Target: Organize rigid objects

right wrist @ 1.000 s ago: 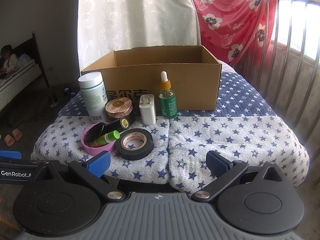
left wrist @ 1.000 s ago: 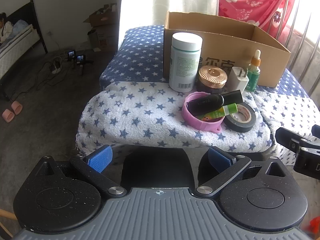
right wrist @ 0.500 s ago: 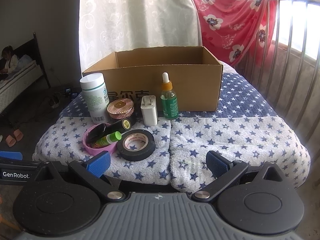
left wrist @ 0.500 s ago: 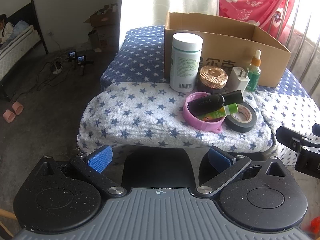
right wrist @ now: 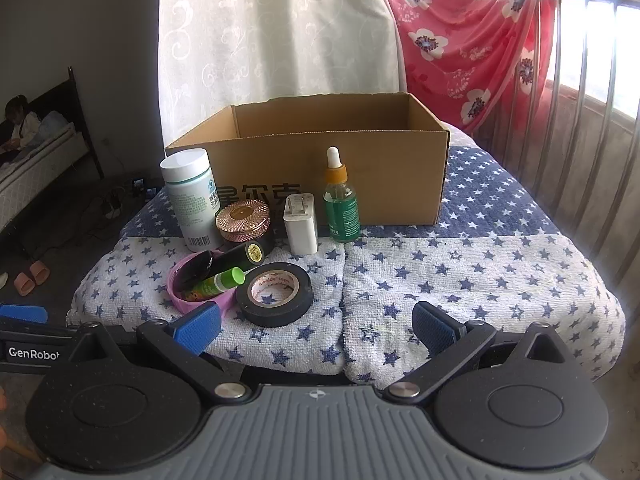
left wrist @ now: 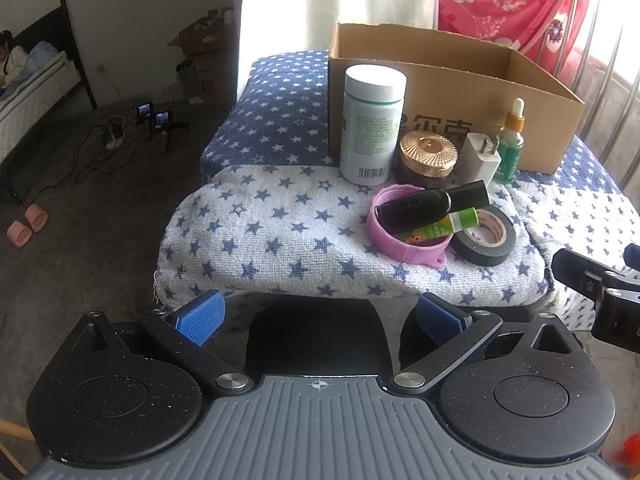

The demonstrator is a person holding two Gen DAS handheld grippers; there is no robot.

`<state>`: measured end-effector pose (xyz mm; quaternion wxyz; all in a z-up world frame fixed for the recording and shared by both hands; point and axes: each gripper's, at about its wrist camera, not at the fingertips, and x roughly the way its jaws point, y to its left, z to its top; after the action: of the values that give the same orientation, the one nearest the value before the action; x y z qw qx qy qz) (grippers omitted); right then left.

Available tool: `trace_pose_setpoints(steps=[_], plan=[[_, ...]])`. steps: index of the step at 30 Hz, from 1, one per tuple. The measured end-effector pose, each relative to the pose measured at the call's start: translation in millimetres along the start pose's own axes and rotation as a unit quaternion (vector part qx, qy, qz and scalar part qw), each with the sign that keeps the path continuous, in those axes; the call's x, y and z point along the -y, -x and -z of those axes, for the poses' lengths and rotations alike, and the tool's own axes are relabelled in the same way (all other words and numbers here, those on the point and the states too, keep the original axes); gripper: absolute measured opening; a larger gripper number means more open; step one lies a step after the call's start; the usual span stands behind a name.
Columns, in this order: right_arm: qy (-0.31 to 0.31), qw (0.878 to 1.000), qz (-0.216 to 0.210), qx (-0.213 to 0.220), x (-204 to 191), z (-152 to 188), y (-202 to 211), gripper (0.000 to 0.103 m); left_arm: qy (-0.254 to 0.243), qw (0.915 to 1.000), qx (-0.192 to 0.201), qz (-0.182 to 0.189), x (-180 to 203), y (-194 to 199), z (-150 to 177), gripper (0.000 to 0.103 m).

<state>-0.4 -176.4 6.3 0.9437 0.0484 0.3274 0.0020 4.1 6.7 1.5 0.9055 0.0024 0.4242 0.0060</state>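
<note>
An open cardboard box [right wrist: 332,176] stands on a star-patterned cloth; it also shows in the left wrist view [left wrist: 452,92]. In front of it stand a white pill bottle [right wrist: 192,200], a copper-lidded jar [right wrist: 243,220], a white charger [right wrist: 300,226] and a green dropper bottle [right wrist: 340,204]. A pink lid [left wrist: 400,240] holds a black tube [left wrist: 420,206] and a green stick [left wrist: 444,228]. A black tape roll [right wrist: 274,294] lies beside it. My left gripper [left wrist: 320,316] and right gripper [right wrist: 316,328] are both open, empty and short of the cloth's near edge.
A metal railing [right wrist: 580,120] with a red floral cloth [right wrist: 460,40] runs along the right. A white curtain [right wrist: 280,32] hangs behind the box. Cables and pink slippers [left wrist: 28,224] lie on the floor to the left, near a bed [left wrist: 28,80].
Both grippers have shifted very slightly; the right view has edged a little nearer and lower. Nothing on the cloth has moved.
</note>
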Motion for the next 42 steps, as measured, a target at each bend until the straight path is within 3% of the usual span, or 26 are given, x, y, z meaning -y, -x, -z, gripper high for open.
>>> trace_pose_setpoints(steps=[30, 42], plan=[[-0.011, 1.0, -0.007, -0.003, 4, -2, -8, 0.103, -0.004, 1.0, -0.006, -0.005, 6, -9, -2, 0.103], [-0.003, 1.0, -0.022, 0.022, 7, -17, -16, 0.103, -0.011, 0.9998, -0.01, -0.011, 10, -18, -12, 0.103]])
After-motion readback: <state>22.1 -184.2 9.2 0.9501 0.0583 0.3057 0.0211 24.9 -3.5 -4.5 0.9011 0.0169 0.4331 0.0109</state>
